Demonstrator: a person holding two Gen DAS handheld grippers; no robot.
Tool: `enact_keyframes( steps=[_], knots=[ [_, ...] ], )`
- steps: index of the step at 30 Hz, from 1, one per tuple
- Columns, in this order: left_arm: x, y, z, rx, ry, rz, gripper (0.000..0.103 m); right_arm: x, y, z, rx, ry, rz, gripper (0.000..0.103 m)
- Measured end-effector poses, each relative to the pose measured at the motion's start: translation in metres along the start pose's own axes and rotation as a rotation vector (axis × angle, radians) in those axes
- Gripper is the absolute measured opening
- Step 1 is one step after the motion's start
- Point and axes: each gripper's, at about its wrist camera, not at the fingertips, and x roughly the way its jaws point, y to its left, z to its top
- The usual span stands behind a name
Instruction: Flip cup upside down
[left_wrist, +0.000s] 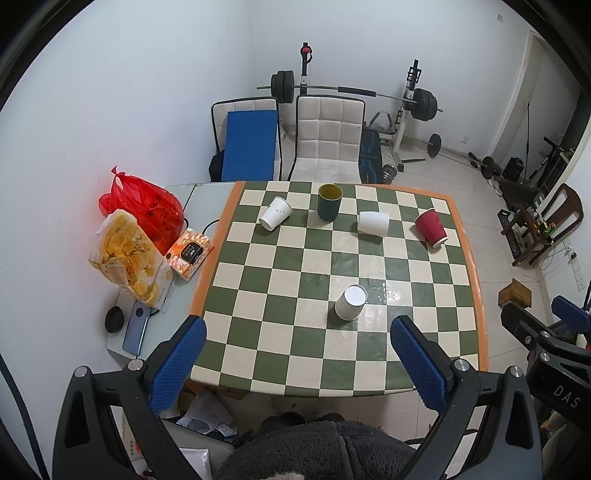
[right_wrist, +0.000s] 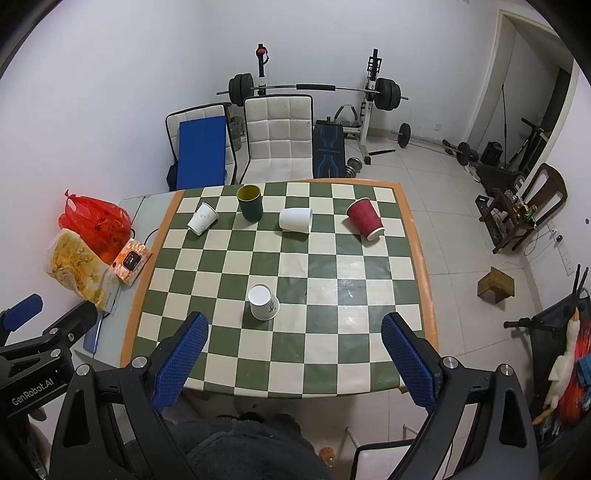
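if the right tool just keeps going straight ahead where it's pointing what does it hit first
Probably the checkered table itself. The right tool is open and empty, and the upside-down white cup sits left of its line; depth is unclear.

- Five cups stand or lie on the worktop (left_wrist: 461, 295).
- Four sit in a row along its far side: from left to right, a paper cup on its side (left_wrist: 275, 213), an upright mug (left_wrist: 328, 202), a second cup on its side (left_wrist: 373, 222), a ribbed cup on its side (left_wrist: 431, 227).
- A fifth cup (left_wrist: 351, 302) stands rim down nearer the front, apart from the row.
- Left of the worktop, on a lower side table (left_wrist: 201, 201), a tied bag (left_wrist: 142, 206) lies behind a snack bag (left_wrist: 129, 254), with a tissue pack (left_wrist: 189, 253) just beside them.
- Two chairs (left_wrist: 328, 140) stand behind the worktop.
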Motion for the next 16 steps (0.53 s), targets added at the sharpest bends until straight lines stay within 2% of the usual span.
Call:
enact_keyframes(
  steps=[16],
  knots=[
    [-0.0007,-0.0008,-0.0008,-0.001,0.002,-0.002,0.102,0.0000,0.0010,0.0000,-0.005,-0.002,0.000,0.097]
  ],
)
